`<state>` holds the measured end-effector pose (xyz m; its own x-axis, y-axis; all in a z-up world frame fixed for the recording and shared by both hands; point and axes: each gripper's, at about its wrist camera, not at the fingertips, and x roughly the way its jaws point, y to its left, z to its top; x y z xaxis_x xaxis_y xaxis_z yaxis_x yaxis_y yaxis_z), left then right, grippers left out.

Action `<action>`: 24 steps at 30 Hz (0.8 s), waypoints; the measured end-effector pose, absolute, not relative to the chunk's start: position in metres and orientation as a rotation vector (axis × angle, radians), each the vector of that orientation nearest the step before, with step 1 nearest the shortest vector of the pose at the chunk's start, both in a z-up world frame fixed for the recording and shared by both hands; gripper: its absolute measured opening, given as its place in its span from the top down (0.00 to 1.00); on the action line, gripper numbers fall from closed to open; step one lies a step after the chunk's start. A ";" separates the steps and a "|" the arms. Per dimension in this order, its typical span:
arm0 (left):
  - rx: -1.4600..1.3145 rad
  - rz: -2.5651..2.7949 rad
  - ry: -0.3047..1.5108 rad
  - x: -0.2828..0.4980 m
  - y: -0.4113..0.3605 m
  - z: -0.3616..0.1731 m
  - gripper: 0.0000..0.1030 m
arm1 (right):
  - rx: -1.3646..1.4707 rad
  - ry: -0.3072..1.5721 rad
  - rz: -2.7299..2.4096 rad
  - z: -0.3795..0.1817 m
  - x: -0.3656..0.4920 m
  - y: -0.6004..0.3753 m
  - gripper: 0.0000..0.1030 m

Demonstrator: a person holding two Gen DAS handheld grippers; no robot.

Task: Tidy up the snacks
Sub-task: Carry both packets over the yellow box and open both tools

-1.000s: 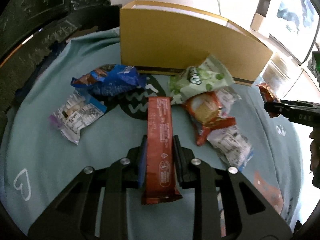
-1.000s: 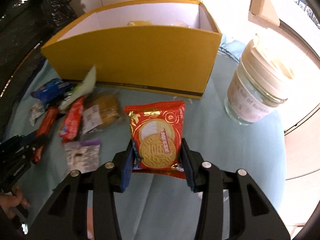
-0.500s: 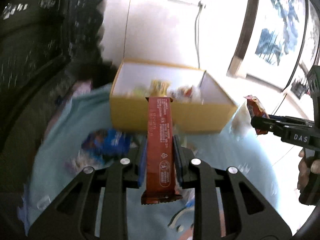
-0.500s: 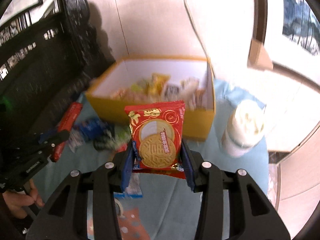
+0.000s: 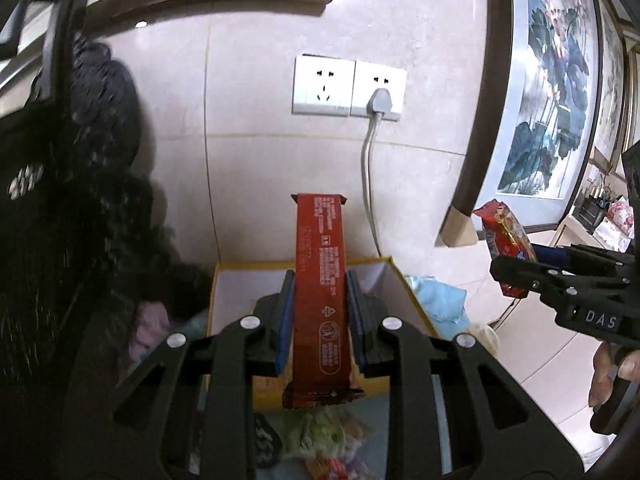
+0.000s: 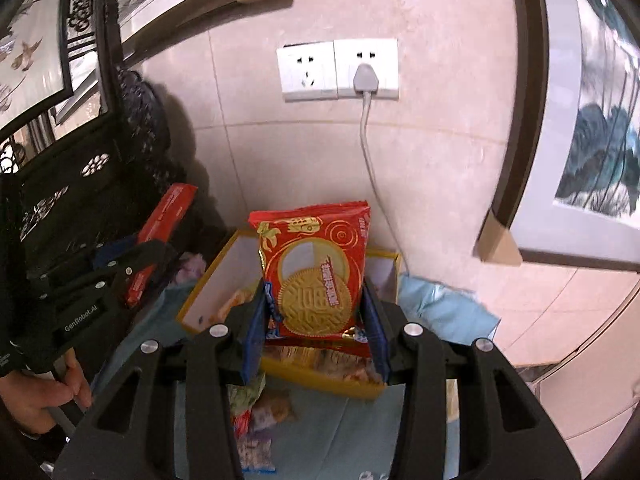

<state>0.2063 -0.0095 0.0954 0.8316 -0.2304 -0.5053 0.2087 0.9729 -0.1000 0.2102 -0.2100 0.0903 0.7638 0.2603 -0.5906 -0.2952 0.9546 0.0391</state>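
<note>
Pads of your left gripper (image 5: 320,322) clamp a long red snack bar (image 5: 320,292), and your right gripper (image 6: 316,332) clamps a red biscuit packet (image 6: 314,276). Both hang above the open yellow box (image 6: 200,316) on the blue cloth (image 6: 444,308), below the wall sockets (image 6: 338,68).

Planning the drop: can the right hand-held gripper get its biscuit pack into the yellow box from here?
Probably yes. The right hand-held gripper holds the biscuit pack above the open-topped yellow box, nothing between; the left hand-held gripper sits off to the side.
</note>
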 end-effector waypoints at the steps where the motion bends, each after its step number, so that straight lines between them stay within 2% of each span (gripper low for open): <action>1: -0.035 -0.231 0.540 0.212 -0.011 0.098 0.77 | -0.059 0.634 0.297 0.093 0.218 -0.209 0.57; 4: -0.014 -0.225 0.548 0.233 -0.013 0.097 0.77 | -0.058 0.634 0.286 0.091 0.237 -0.208 0.57; 5: -0.007 -0.217 0.552 0.243 -0.015 0.095 0.74 | -0.054 0.635 0.287 0.089 0.244 -0.207 0.57; 6: -0.002 -0.207 0.556 0.252 -0.016 0.092 0.65 | -0.051 0.640 0.292 0.087 0.252 -0.206 0.57; 7: -0.002 -0.199 0.564 0.258 -0.016 0.087 0.17 | -0.054 0.666 0.289 0.081 0.264 -0.203 0.53; 8: 0.004 -0.175 0.564 0.267 -0.015 0.082 0.02 | -0.055 0.701 0.275 0.075 0.276 -0.202 0.48; 9: 0.016 -0.155 0.571 0.273 -0.015 0.078 0.02 | -0.055 0.724 0.254 0.068 0.283 -0.201 0.41; 10: 0.024 -0.143 0.595 0.280 -0.013 0.073 0.02 | -0.065 0.740 0.227 0.060 0.289 -0.202 0.40; 18: -0.035 -0.089 0.634 0.269 0.024 0.032 0.02 | -0.055 0.795 0.247 0.015 0.276 -0.207 0.40; 24: -0.070 -0.010 0.671 0.214 0.065 -0.021 0.02 | -0.089 0.859 0.318 -0.031 0.220 -0.188 0.39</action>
<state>0.2143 0.0651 -0.0210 0.7832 -0.0321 -0.6210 -0.0131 0.9976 -0.0681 0.2197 -0.1881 -0.0313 0.6090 0.2395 -0.7561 -0.3105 0.9492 0.0506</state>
